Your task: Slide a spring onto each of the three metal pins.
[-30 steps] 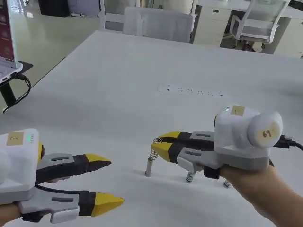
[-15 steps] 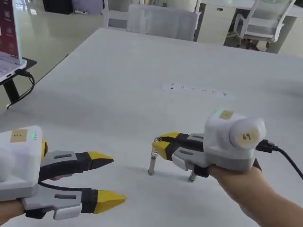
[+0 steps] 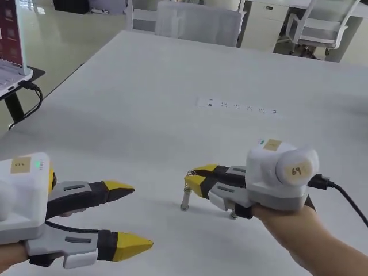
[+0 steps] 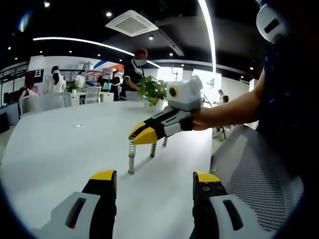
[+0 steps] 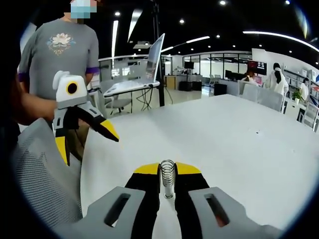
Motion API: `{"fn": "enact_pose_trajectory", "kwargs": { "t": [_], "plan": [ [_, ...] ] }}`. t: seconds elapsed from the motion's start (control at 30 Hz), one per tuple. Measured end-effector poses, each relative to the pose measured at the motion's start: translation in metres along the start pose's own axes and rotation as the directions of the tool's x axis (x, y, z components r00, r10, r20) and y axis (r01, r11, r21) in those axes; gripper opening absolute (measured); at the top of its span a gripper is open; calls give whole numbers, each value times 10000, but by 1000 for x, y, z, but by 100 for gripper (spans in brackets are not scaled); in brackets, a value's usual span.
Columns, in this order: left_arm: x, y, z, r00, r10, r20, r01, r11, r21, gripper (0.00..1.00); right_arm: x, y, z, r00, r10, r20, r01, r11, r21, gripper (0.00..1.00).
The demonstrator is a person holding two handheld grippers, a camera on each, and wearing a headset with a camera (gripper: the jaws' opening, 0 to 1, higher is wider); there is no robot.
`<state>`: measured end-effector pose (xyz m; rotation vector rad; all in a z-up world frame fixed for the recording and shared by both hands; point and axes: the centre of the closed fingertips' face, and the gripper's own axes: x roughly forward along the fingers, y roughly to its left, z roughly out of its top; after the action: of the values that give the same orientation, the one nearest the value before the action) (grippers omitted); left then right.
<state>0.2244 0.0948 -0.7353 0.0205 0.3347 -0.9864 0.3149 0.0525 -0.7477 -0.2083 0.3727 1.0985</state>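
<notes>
Right claw (image 3: 192, 178) pinches a spring (image 5: 167, 177) on an upright pin (image 3: 184, 201); left claw (image 3: 141, 216) gapes wide, well apart

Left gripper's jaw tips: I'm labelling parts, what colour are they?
Yellow, on black jaws; the left gripper shows best in the head view.

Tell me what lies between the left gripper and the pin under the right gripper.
Only bare table lies between the left gripper and the pin, as seen in the head view and the left gripper view.
</notes>
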Motion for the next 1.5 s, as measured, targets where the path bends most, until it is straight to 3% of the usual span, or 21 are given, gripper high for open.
{"fn": "enact_pose_trajectory", "kwargs": {
  "t": [0.07, 0.3, 0.53, 1.27, 1.5],
  "plan": [
    [0, 1, 2, 9999, 80, 103, -80, 10000, -37, 64, 1, 1, -1, 10000, 15, 2, -15, 10000, -21, 7],
    [-1, 4, 2, 9997, 227, 118, -226, 9997, -61, 70, 5, 2, -8, 10000, 64, -60, -65, 10000, -26, 7],
    [-2, 5, 3, 9996, 253, 137, -252, 9996, -102, 70, 9, 0, -18, 9998, 16, -179, -15, 9999, 106, 7],
    [-1, 4, 2, 9997, 225, 8, -225, 9997, -124, 67, 22, 2, -44, 9980, -29, -632, 2, 9991, -424, 7],
    [0, 4, 2, 9998, 188, -10, -188, 9997, -135, 66, 21, 1, -44, 9975, -59, -697, 32, 9992, -390, 8]
  ]
}}
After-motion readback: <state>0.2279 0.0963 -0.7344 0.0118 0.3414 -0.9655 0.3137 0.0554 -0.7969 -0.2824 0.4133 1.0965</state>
